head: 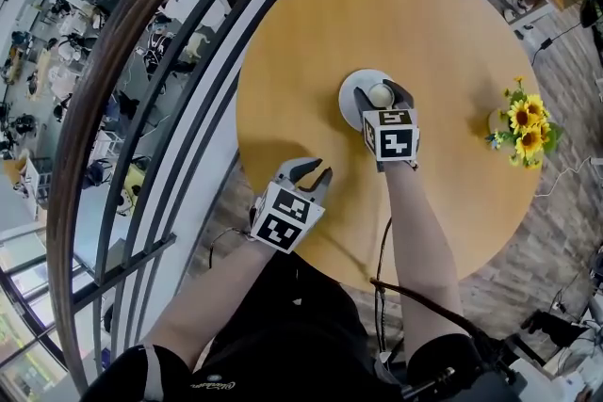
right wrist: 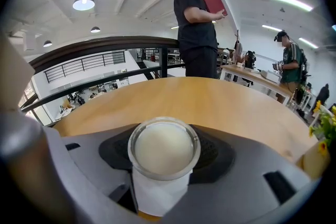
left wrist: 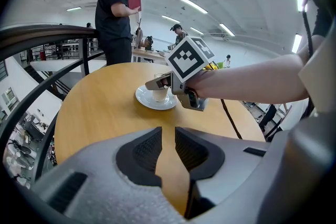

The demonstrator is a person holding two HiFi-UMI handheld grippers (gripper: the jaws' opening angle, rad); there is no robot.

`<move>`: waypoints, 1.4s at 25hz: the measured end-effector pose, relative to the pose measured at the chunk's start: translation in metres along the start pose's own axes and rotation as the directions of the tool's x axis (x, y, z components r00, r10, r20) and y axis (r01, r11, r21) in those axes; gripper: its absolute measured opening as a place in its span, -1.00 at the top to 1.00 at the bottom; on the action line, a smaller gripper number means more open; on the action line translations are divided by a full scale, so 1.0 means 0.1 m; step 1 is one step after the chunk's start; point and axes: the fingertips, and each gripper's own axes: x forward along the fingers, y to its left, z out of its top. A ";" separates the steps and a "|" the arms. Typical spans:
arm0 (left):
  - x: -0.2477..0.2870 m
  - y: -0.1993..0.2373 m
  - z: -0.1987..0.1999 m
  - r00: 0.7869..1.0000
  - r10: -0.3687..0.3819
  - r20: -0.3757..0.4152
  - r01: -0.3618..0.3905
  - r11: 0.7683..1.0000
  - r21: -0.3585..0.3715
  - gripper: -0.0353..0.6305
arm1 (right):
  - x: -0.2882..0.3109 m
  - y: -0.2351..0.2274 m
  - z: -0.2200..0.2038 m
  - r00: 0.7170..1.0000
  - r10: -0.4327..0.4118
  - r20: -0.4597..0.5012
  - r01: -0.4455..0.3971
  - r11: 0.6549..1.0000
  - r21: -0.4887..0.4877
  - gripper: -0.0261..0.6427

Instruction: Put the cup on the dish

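The cup (right wrist: 164, 150) stands between the jaws of the right hand-held gripper (head: 390, 104). Both pads press its sides just under the rim, so the gripper is clamped on it. The cup is upright and filled with a pale, milky liquid almost to the brim.

In the head view the cup is over the white dish (head: 356, 95), on its 3 o'clock half. From the left gripper view its base looks set down inside the dish, though I cannot tell for sure that it touches. The dish lies near the middle of the round wooden tabletop (head: 311, 42). The right forearm reaches in from 6 o'clock.

The left hand-held gripper (head: 316, 172) is at about 7 o'clock on the tabletop, near the edge and well apart from the dish. Its jaws stand a little apart with only bare wood showing in the narrow gap between the pads; it grips nothing. It points toward the dish.

A bunch of sunflowers (head: 524, 129) is at 3 o'clock, close to the rim. A dark curved railing (head: 141, 108) runs past the tabletop on the 9 o'clock side. Beyond the far edge, at 12 o'clock, a person (right wrist: 197, 18) in a black shirt stands holding something red.
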 end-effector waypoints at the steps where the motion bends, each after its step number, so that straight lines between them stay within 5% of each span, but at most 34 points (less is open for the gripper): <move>1: 0.00 0.00 -0.02 1.000 0.001 -0.002 -0.001 1.000 -0.001 0.65 | 0.00 0.00 -0.01 1.000 -0.005 0.007 0.005 1.000 0.001 0.16; 35: -0.01 0.05 -0.07 1.000 0.017 0.002 -0.017 1.000 -0.019 0.65 | -0.03 0.00 -0.06 0.999 -0.033 0.042 0.031 0.998 0.046 0.06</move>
